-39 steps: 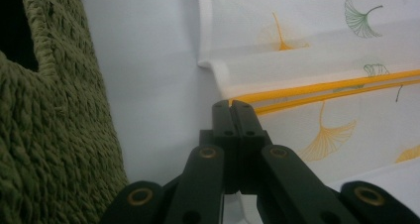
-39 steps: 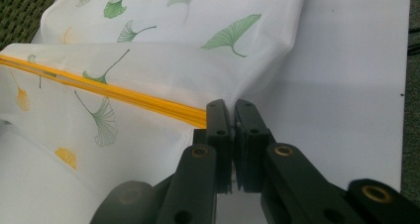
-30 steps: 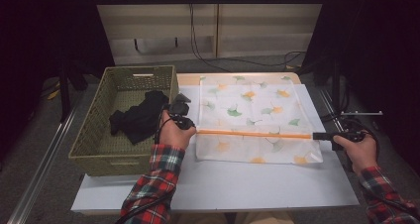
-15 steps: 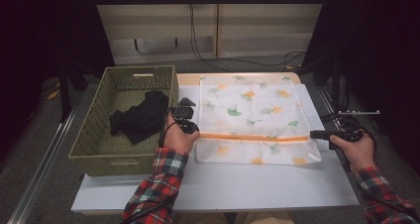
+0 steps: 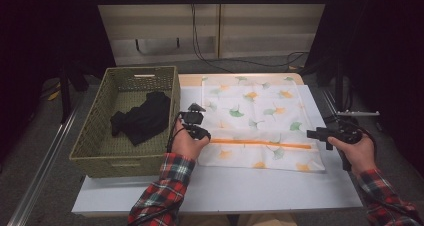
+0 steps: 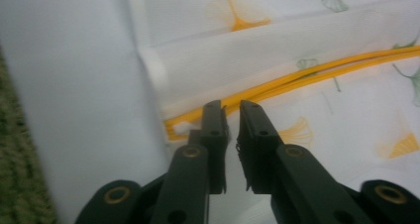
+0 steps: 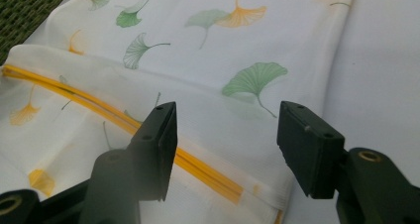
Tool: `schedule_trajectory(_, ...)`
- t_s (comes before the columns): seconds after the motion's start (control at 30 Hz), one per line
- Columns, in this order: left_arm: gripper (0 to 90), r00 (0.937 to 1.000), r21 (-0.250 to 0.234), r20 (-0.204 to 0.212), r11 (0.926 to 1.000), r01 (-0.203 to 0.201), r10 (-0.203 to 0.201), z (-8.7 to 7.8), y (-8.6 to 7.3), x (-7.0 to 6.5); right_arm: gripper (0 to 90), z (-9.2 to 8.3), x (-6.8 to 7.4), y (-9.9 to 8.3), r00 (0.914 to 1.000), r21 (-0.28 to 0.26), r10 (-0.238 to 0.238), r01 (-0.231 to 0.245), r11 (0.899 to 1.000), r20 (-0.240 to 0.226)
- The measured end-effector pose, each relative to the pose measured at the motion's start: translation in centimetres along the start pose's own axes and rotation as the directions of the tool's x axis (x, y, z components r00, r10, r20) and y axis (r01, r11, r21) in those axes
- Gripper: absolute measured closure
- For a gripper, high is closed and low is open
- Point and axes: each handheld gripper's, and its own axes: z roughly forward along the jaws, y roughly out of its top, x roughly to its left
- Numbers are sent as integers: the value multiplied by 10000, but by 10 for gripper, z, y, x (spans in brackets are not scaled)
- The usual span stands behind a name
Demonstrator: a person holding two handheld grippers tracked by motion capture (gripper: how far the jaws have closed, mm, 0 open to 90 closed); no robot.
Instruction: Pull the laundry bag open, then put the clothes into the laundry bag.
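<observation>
White table (image 5: 240,186): leaf-print cloth (image 5: 260,121) lies flat beside the wicker basket (image 5: 100,151), orange stripe (image 5: 260,143) now down. Right gripper (image 5: 312,134) jaws have just opened wide, cloth released. Left gripper (image 5: 206,135) jaws have just parted slightly, nothing between. Fold placed.

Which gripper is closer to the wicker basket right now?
Left. The left gripper sits just beside the basket, at the cloth's near edge. The right gripper is across the cloth, at its far edge.
</observation>
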Motion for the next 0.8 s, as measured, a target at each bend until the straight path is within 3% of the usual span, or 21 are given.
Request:
schedule_trajectory(0.07,717,10000,-87,12,10000,-1,1,1,0,-1,392,1,1,0,9999,-28,-160,159,9999,-19)
schedule_trajectory(0.17,575,9996,-639,-157,9976,-261,251,3,-1,-3,370,2,2,-1,9996,-3,-264,264,9997,-51)
schedule_trajectory(0.4,440,9984,-801,-88,9952,-556,551,7,-5,-2,327,5,7,-1,9988,79,-485,485,9988,-77)
schedule_trajectory(0.53,335,9990,-1015,-58,9938,-447,444,10,-8,-1,300,9,12,1,9973,141,-718,720,9973,-159)
schedule_trajectory(0.6,291,9975,-1037,17,9921,-706,711,11,-10,-1,286,12,16,2,9964,217,-820,825,9964,-228)
schedule_trajectory(0.8,192,9966,-1221,86,9893,-803,820,11,-11,2,247,23,32,6,9903,349,-1311,1328,9905,-468)
